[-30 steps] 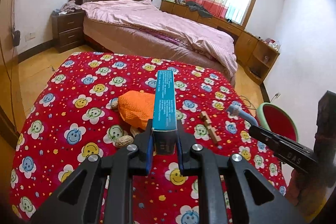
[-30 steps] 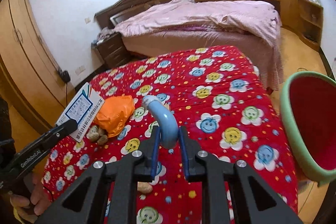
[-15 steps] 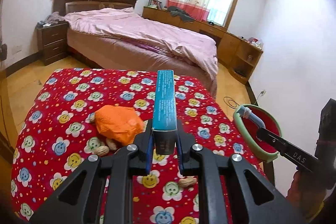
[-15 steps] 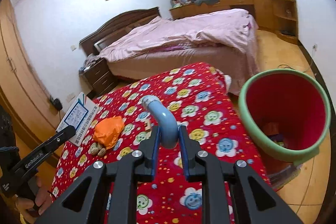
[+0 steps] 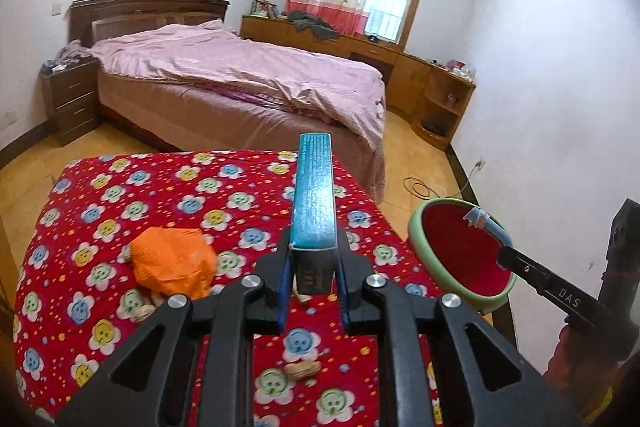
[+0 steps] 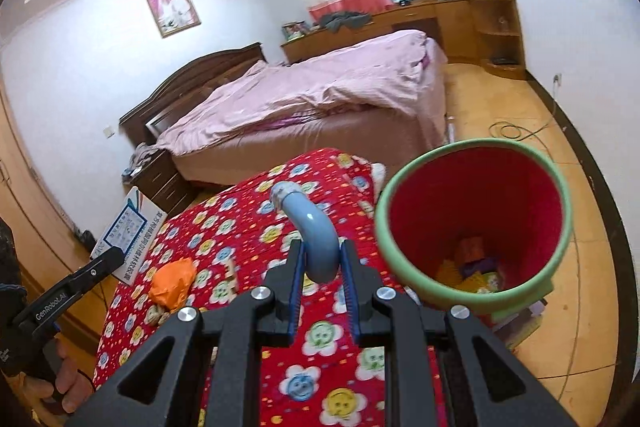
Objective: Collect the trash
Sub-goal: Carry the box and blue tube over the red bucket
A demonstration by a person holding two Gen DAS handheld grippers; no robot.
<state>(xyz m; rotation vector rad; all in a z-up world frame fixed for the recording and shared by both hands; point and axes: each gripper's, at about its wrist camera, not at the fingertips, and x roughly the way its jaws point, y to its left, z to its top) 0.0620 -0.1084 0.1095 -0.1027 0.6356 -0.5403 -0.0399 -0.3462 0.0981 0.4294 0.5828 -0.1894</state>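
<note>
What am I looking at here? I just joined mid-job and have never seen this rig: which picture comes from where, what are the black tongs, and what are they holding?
There is no robot: a person holds one pair of black tongs in each hand, with a fisheye camera on each looking along its fingers.

Left view: the left tongs are shut on a long teal cardboard box. Right view: the right tongs are shut on a curved light-blue plastic tube, beside the green-rimmed red bucket, which already holds some scraps.

On the red smiley-flower tablecloth lie a crumpled orange plastic bag and some peanuts.
</note>
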